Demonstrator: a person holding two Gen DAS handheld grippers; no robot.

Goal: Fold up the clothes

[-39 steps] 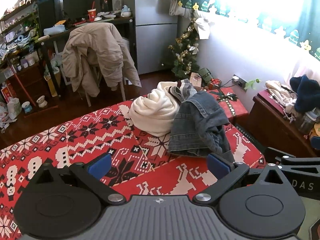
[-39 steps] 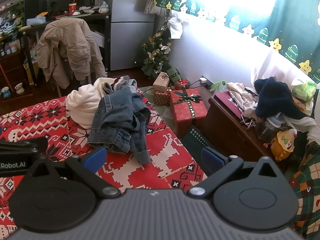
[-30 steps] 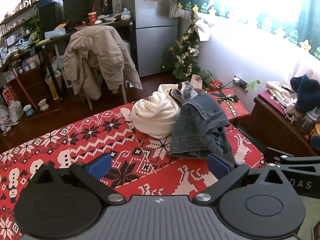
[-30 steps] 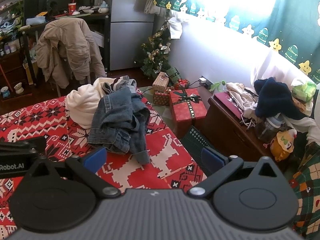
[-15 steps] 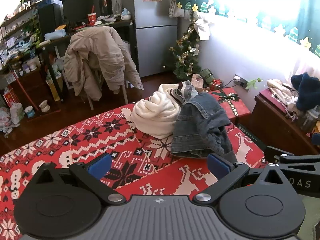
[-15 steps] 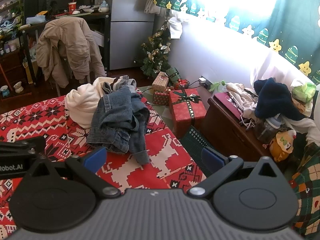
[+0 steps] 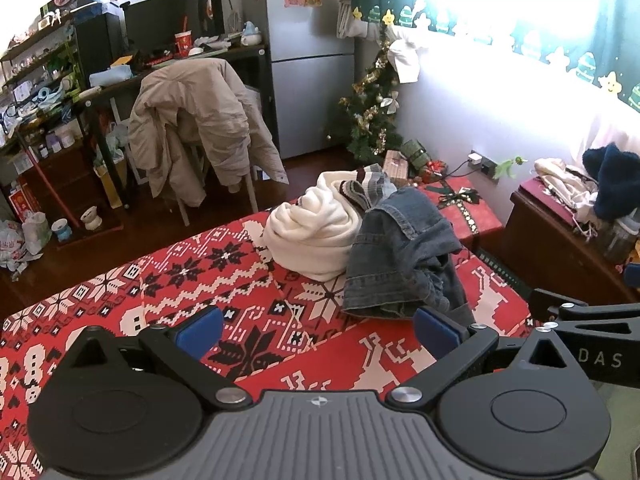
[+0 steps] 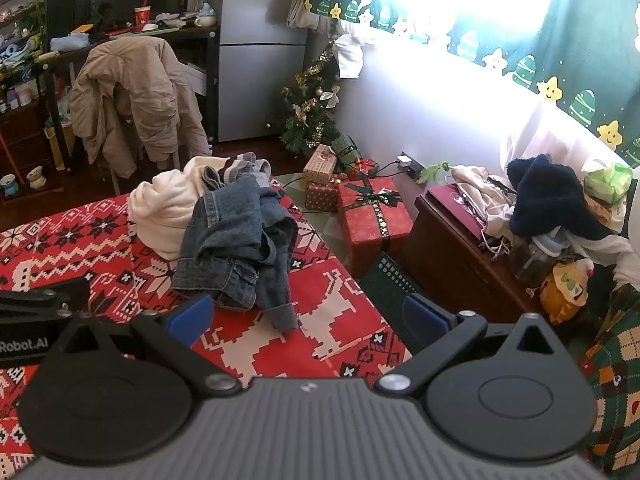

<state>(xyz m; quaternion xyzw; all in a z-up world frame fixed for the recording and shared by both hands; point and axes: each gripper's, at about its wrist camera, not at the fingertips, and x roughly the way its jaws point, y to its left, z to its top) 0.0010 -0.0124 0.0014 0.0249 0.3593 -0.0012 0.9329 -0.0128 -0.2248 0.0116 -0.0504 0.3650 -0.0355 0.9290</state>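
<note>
Denim, heavy and rather stiff, makes the crumpled blue pair of jeans (image 7: 400, 256) in the middle of the left wrist frame, on the red patterned knitted cover (image 7: 208, 280); behind it, touching, lies a soft cream-white fleece garment (image 7: 316, 228). I judge the jeans will not slip, and the thick hem near the lower edge is a good place to take hold. The left gripper (image 7: 318, 330) and right gripper (image 8: 306, 316) both stand wide apart and empty. No containers hold clothes here.
</note>
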